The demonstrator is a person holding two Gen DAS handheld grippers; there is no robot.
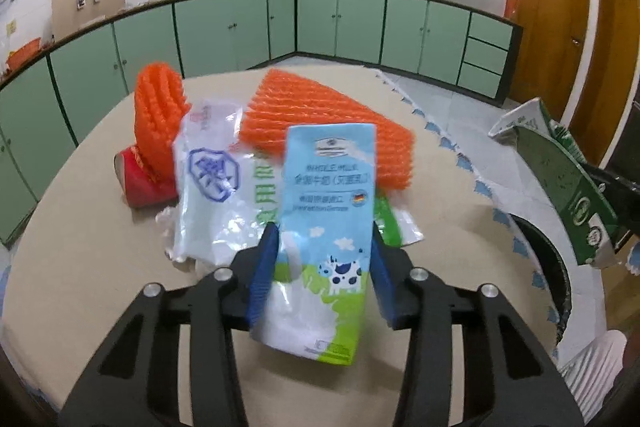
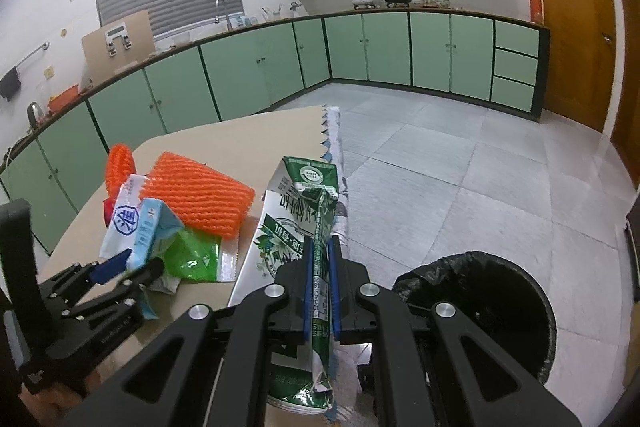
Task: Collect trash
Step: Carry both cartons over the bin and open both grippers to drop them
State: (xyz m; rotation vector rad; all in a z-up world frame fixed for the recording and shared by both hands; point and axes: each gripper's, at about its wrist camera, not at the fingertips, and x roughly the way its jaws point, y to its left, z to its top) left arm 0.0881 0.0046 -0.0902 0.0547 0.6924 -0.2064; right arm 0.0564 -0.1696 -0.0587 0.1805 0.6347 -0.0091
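My left gripper (image 1: 323,229) has its blue pads against both sides of a light-blue milk carton (image 1: 326,187) with a cow print, held upright over the beige table (image 1: 80,247). In the right wrist view the same gripper (image 2: 134,263) and carton (image 2: 146,227) show at the lower left. My right gripper (image 2: 320,245) is shut on a flattened green milk carton (image 2: 296,211), at the table's edge beside a black-lined trash bin (image 2: 480,291). The green carton (image 1: 568,187) hangs above the bin (image 1: 548,267) in the left wrist view.
More trash lies on the table: two orange foam nets (image 1: 328,131) (image 1: 158,99), a white plastic bag with a blue hexagon mark (image 1: 212,179), a green wrapper (image 2: 192,255) and a red pack (image 1: 140,183). Tiled floor and green cabinets (image 2: 400,47) lie beyond.
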